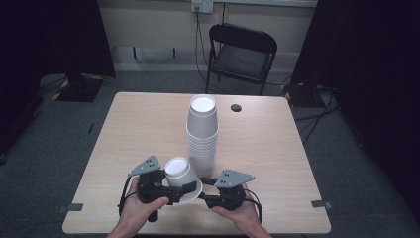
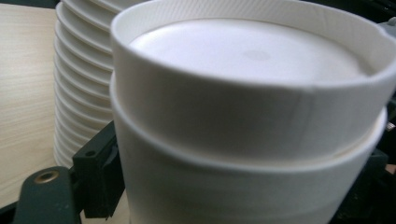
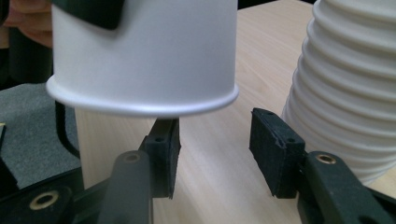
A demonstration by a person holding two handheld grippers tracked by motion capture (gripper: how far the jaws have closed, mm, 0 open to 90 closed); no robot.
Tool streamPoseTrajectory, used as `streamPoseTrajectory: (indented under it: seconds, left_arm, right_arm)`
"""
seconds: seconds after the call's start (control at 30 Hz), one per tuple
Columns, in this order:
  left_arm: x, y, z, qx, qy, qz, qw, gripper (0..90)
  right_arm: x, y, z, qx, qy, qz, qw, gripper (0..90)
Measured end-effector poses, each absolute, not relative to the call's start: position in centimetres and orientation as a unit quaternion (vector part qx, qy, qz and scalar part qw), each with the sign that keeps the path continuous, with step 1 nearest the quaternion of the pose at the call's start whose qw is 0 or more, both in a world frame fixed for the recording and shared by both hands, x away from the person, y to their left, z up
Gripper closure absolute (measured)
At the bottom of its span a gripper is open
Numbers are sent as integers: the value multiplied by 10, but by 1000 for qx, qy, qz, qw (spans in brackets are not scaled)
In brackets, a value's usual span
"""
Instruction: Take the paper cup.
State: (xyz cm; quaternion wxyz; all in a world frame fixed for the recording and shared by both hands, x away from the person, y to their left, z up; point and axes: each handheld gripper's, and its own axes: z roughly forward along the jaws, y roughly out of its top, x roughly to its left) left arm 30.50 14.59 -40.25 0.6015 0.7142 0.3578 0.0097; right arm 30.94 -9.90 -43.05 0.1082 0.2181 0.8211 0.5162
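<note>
Now holding upturned cup (image 1: 179, 171) in left gripper (image 1: 171, 191) fingers beside stack (image 1: 202, 141); right gripper (image 1: 210, 191) fingers apart, empty. Next: probably set cup on table (image 1: 138, 129).

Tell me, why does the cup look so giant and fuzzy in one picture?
In the left gripper view the held cup sits right against the lens, so it looms and its near wall blurs; in the right gripper view the right claw is soft too; the high view is sharp on the table but dark at the room's edges.
</note>
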Motion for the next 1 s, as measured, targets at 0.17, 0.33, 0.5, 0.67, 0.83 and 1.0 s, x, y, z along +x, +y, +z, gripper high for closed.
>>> streamPoseTrajectory:
  seconds: [0.17,0.33,0.5,0.67,0.83,1.0]
  left_arm:
    - [305,145,-403,711,358,-1,606,154]
    - [306,145,-403,705,362,-21,610,154]
    - [304,144,-403,704,361,-31,610,154]
    - [305,143,-406,700,365,-49,611,154]
    - [306,143,-407,699,370,-60,609,154]
    - [307,144,-408,702,368,-71,606,154]
  right_arm:
    - [308,-97,-430,211,806,536,138,590]
    - [307,-93,-428,197,800,545,155,621]
    - [309,-93,-430,197,799,547,155,640]
    - [306,-93,-429,186,795,553,167,663]
    - [305,-93,-428,181,794,554,173,685]
    - [306,-95,-428,181,792,555,176,760]
